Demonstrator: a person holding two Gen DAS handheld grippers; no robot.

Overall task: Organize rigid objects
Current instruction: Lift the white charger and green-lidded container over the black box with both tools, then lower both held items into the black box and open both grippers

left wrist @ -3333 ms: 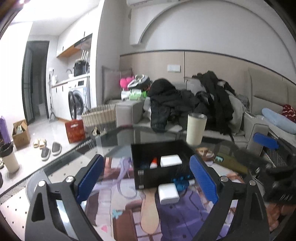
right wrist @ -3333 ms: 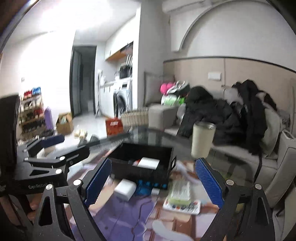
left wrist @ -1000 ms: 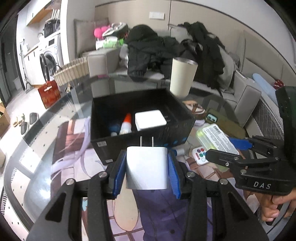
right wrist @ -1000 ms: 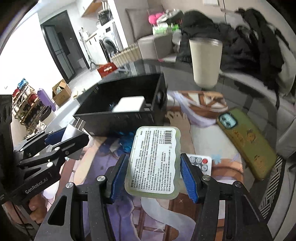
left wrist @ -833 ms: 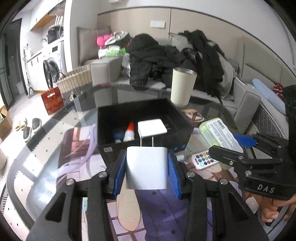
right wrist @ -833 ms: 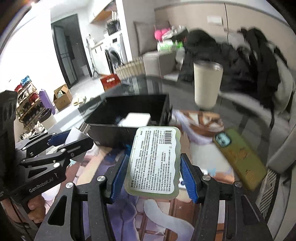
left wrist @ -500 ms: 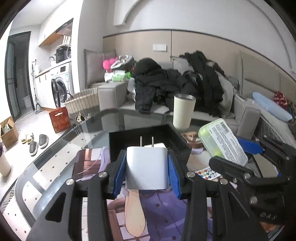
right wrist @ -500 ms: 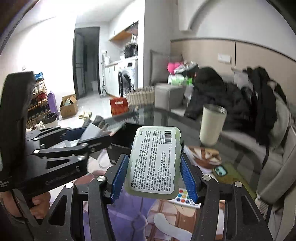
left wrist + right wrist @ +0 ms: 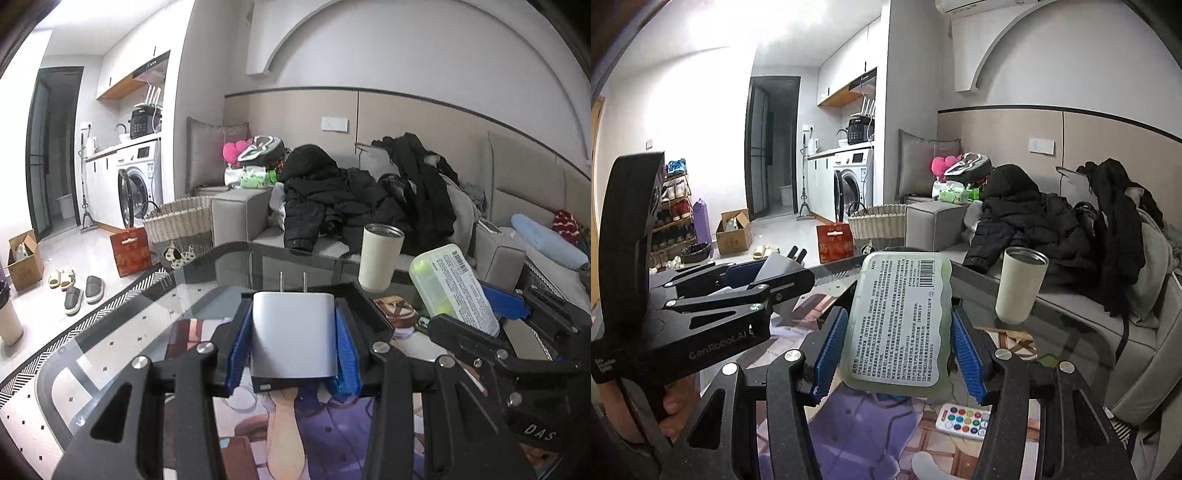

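1. Left wrist view: the charger (image 9: 293, 334) sits clamped in the left claw (image 9: 293, 345), blue pads on its 2 flat sides, prongs pointing away, held in the air above the table (image 9: 110, 354).
2. Right wrist view: the green case (image 9: 899, 323) is pinched by its long edges in the right claw (image 9: 897, 347), label facing the camera, also clear of the table.
3. The black box (image 9: 369, 314) lies just past the charger and is mostly hidden by it, so its rim is hard to judge. A blind drop could catch the near wall and tip the charger onto the table outside.
4. The charger's sides look smooth and glossy. If the claw tilts down sharply, the charger could slide out forward before it is over the box.
5. The case is held only along its lower half, with the top sticking out. A knock on the box wall would probably lever it loose.
6. Both claws stand close together, the left claw (image 9: 764, 280) just beside the case. Heading for the same box at once risks a collision that jars 1 item free.
7. The cup (image 9: 1019, 286) stands near on the right, and the remote (image 9: 964, 421) lies below the right claw. A wide swing could topple the cup, and a dropped case might land on the remote.
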